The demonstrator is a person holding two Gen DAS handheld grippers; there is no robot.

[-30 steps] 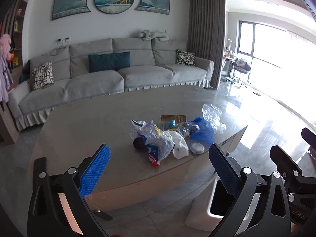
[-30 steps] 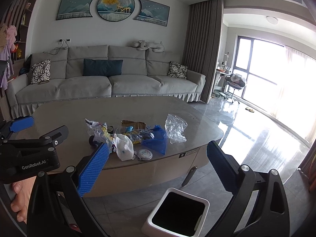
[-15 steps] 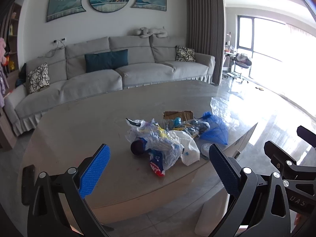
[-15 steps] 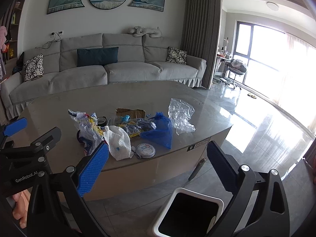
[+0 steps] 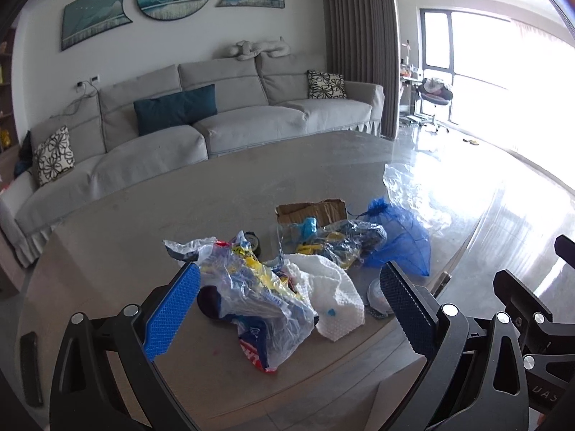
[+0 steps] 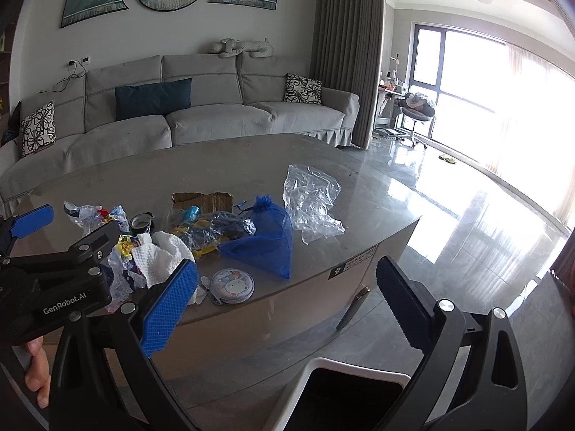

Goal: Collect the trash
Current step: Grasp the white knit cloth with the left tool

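Observation:
A heap of trash lies near the front edge of the grey coffee table [image 5: 125,237] [image 6: 222,165]: a crumpled snack wrapper [image 5: 258,298] [image 6: 118,273], a white paper towel [image 5: 334,301] [image 6: 158,255], a blue mesh bag [image 5: 399,240] [image 6: 266,240], a torn cardboard piece [image 5: 312,210] [image 6: 203,201], a clear plastic bag [image 5: 413,194] [image 6: 311,203] and a small round tin [image 6: 231,285]. My left gripper [image 5: 287,309] hangs open just above the wrapper and towel. My right gripper [image 6: 287,298] is open, off the table's front edge, above a white bin [image 6: 345,391].
A grey sofa [image 5: 187,133] with cushions runs behind the table. Glossy floor [image 6: 485,215] stretches right toward a bright window, where a chair [image 6: 417,107] stands. A hand [image 6: 36,370] shows at the lower left of the right wrist view.
Both grippers have moved forward toward the table; the trash heap looks larger and nearer. The left gripper now hovers over the wrapper. Both stay open.

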